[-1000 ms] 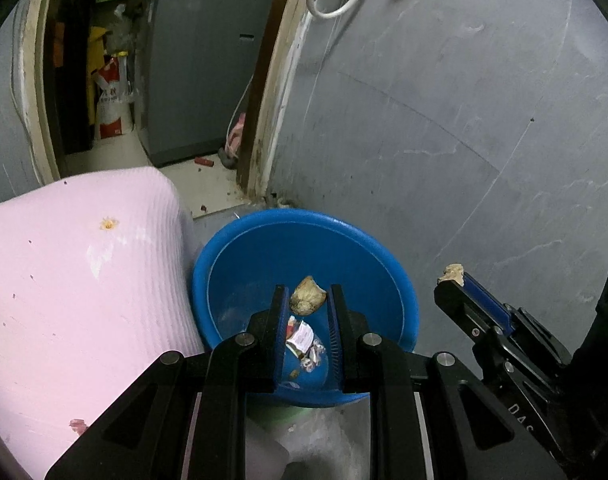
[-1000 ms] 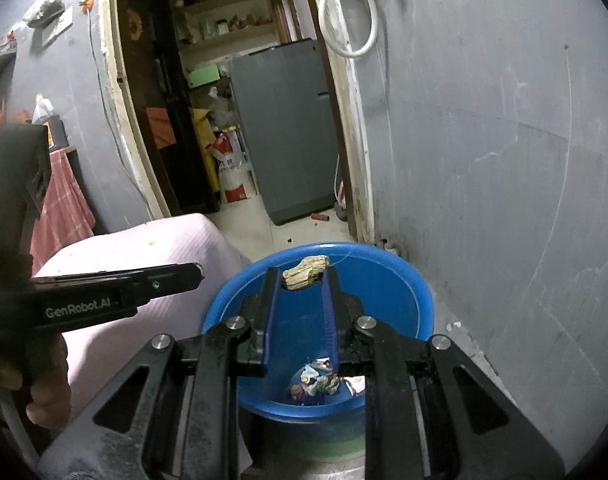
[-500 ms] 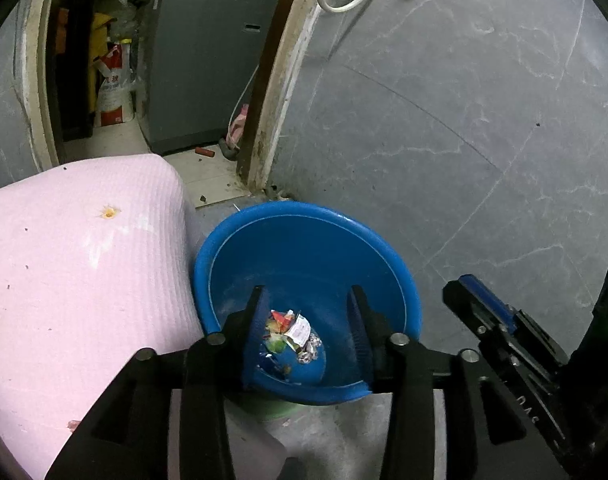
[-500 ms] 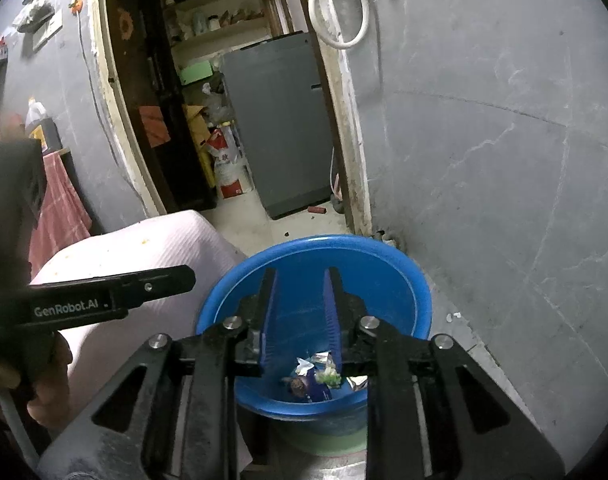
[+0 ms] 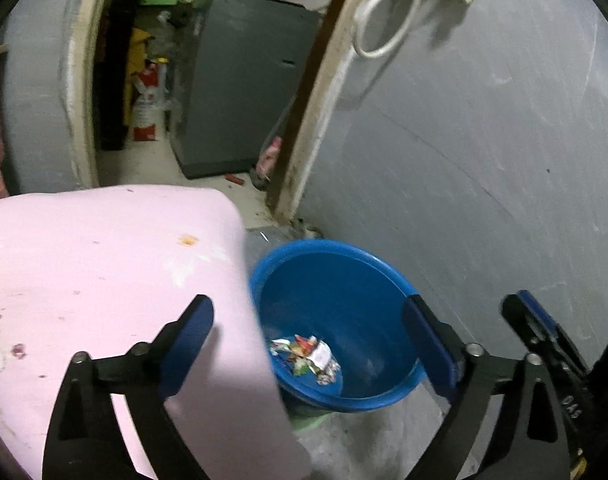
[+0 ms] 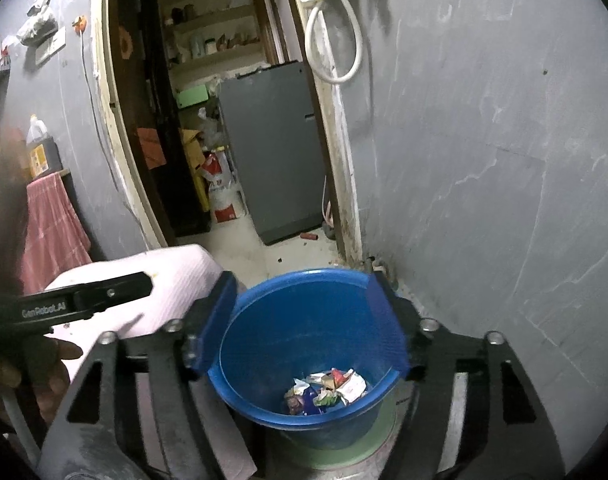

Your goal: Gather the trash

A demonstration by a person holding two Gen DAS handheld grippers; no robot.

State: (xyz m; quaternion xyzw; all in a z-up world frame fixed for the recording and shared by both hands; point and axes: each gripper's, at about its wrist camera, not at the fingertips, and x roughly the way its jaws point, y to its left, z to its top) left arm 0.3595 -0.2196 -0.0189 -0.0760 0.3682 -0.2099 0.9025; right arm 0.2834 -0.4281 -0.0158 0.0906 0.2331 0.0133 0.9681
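A pink quilted cover point(image 5: 103, 264) is spread over a bed or cushion; small orange crumbs point(image 5: 187, 241) and dark specks are scattered on it. Beside its edge, a blue basin point(image 6: 304, 320) is set on a green base point(image 6: 378, 436) on the grey floor point(image 5: 368, 440). Crumpled wrappers point(image 6: 326, 392) are gathered in the basin's bottom.

Black left gripper point(image 5: 308, 344) and right gripper point(image 6: 301, 320), blue-padded fingers point(image 5: 187, 344), silver screws, white "GenRobot.AI" lettering.
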